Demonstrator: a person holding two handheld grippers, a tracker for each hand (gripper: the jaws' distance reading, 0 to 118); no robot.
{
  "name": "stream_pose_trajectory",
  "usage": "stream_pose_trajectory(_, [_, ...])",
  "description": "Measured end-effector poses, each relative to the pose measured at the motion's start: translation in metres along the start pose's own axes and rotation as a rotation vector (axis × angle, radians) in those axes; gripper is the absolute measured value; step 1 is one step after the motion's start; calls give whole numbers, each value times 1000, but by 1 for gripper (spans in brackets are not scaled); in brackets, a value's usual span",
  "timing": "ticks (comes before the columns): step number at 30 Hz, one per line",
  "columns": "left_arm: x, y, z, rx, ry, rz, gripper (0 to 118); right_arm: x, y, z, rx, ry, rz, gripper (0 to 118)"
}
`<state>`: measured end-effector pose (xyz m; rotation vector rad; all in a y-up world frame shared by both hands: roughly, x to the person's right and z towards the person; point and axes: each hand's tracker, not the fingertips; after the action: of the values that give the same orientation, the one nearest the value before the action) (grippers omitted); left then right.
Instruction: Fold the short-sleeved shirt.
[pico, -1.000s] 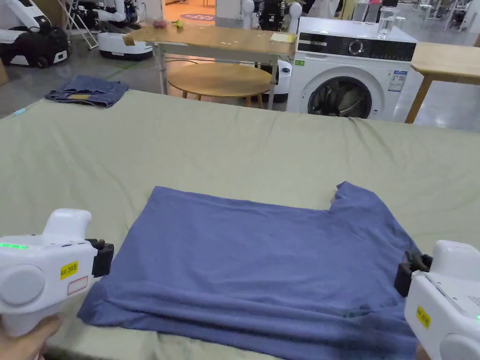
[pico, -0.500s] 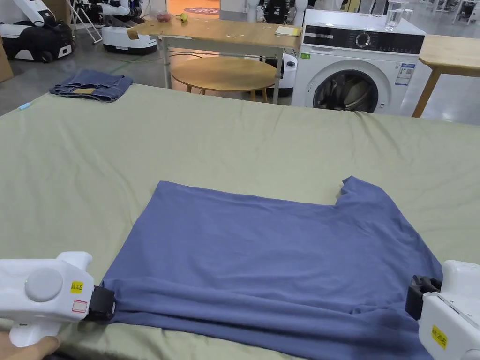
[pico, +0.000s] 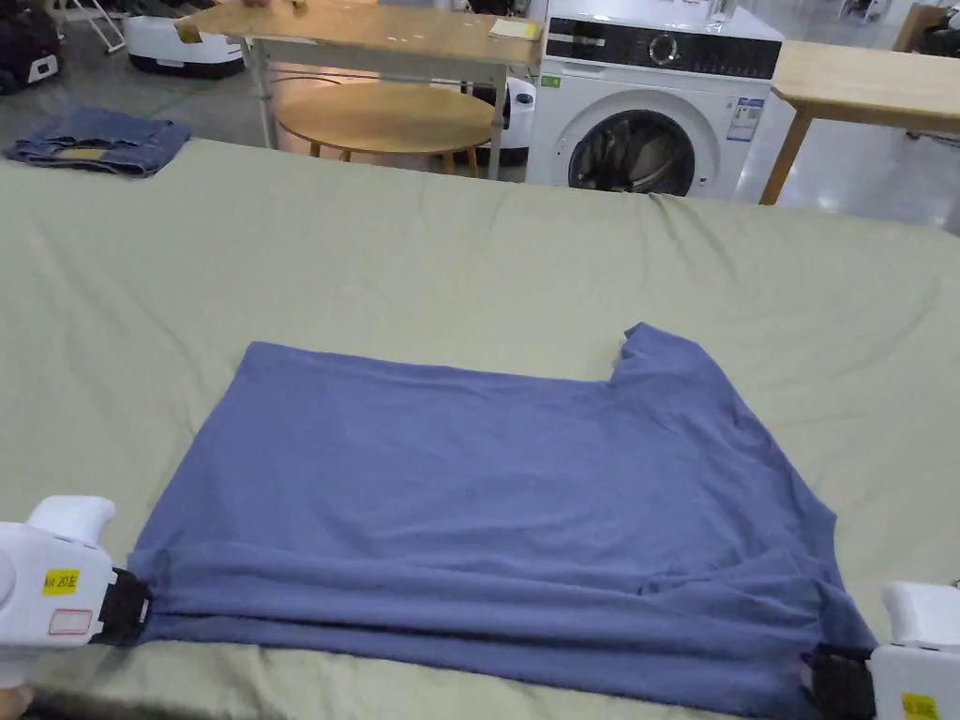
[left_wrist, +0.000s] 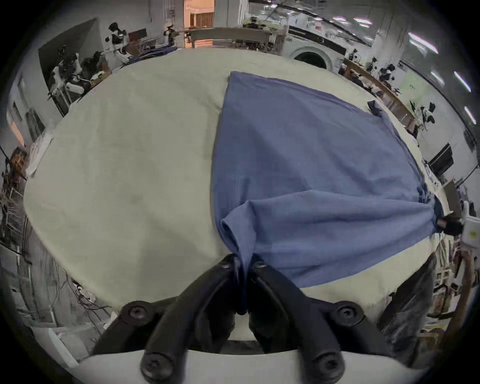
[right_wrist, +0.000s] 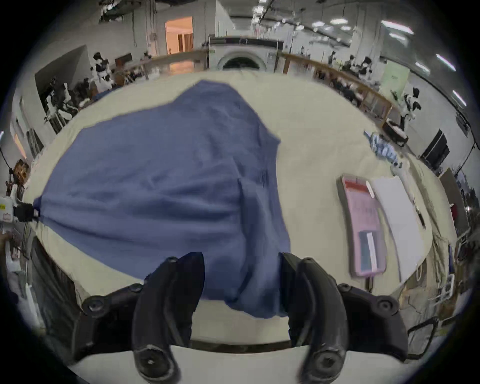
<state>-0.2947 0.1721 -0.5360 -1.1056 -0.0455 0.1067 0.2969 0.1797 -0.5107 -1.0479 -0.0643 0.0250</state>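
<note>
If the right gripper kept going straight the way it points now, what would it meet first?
The blue shirt: the right gripper is open with the shirt's corner already lying between its jaws, so it would likely push straight into that fabric.

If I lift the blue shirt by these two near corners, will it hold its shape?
Probably not: the shirt looks thin and floppy, already bunching at the left gripper, so its middle likely sags. It seems light. The right gripper is open, so that corner may drop.

I lowered my left gripper (left_wrist: 242, 262) to the shirt's (pico: 487, 487) near left corner and pinched it; my right gripper (right_wrist: 241, 262) dropped to the near right corner, jaws apart.
</note>
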Motion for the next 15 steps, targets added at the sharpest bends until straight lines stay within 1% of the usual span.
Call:
stream_pose_trajectory(1, [0, 0, 1, 1, 1, 1, 1, 0, -5, -7, -21, 11, -3, 58])
stream_pose_trajectory(2, [0, 0, 1, 2, 2, -2, 1, 0, -8, -14, -43, 22, -7, 54])
stream_pose_trajectory(3, [0, 0, 1, 3, 2, -1, 1, 1, -10, -20, -32, 40, -24, 50])
stream_pose_trajectory(4, [0, 0, 1, 4, 1, 1, 1, 0, -14, -22, -6, 33, -26, 43])
stream_pose_trajectory(5, [-1, -1, 1, 6, -1, 2, 2, -1, -15, -20, 37, 26, -18, 26])
stream_pose_trajectory(6, [-2, -1, 2, 9, -3, 5, 1, -2, -12, -19, 34, 40, -10, 4])
stream_pose_trajectory(7, [-2, -2, 3, 13, -7, 7, 1, -2, -10, -18, 40, 102, -31, 4])
stream_pose_trajectory(8, [-2, -2, 5, 18, -9, 8, 1, -3, -10, -16, 36, 137, -67, 3])
stream_pose_trajectory(9, [-4, -1, 7, 24, -11, 10, 1, -6, -9, -15, 29, 80, -46, 3])
stream_pose_trajectory(10, [-3, -1, 10, 34, -14, 7, 1, -8, -9, -13, 42, 76, -23, 3])
stream_pose_trajectory(11, [-3, -1, 14, 45, -16, 8, 1, -8, -9, -8, 72, 74, -19, 3])
stream_pose_trajectory(15, [-10, 11, 34, 120, -74, 44, 1, -1, 7, 18, 125, 107, -53, 3])
